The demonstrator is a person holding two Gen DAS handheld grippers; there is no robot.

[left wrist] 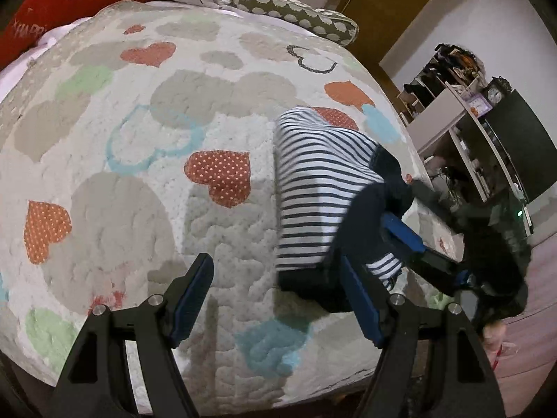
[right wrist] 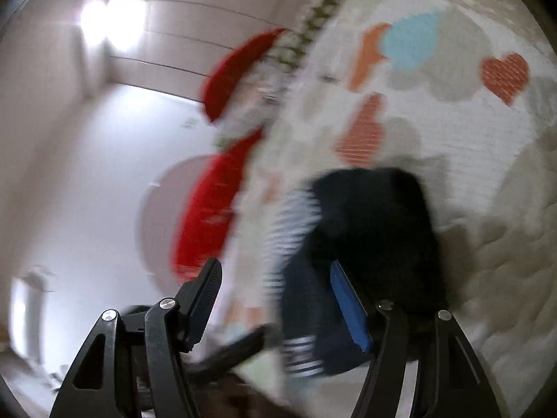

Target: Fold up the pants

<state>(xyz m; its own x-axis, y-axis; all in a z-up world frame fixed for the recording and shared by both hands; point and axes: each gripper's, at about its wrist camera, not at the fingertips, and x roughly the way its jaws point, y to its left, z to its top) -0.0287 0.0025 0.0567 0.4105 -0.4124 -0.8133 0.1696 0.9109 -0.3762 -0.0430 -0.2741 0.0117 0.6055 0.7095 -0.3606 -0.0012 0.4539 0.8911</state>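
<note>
The striped pants (left wrist: 313, 188), white with navy bands and a dark navy inner side, are lying partly folded on the bed's heart-patterned quilt (left wrist: 139, 160), toward its 3 o'clock edge in the left wrist view. A navy panel is turned over the stripes at the 4 o'clock side, and a striped cuff (left wrist: 384, 266) is peeking out beneath it.

The left hand-held gripper (left wrist: 278, 299) is hovering over the quilt at the pants' 6 o'clock end with its jaws standing wide; nothing is lying between the pads. The right hand-held gripper (left wrist: 414, 240) is reaching in from 4 o'clock with one blue finger against the navy fabric. Its own view is badly blurred, and its jaws are showing wide apart there (right wrist: 278, 299), with the right finger over the navy cloth (right wrist: 365, 230); whether any fabric is pinched I cannot tell.

The pants look like thin knit: light, limp and stretchy, likely to sag and slide off a loose pinch. A doubled edge, such as the cuff or waistband, is probably giving the firmest hold, and pinching both layers together should be keeping the fold square.
</note>
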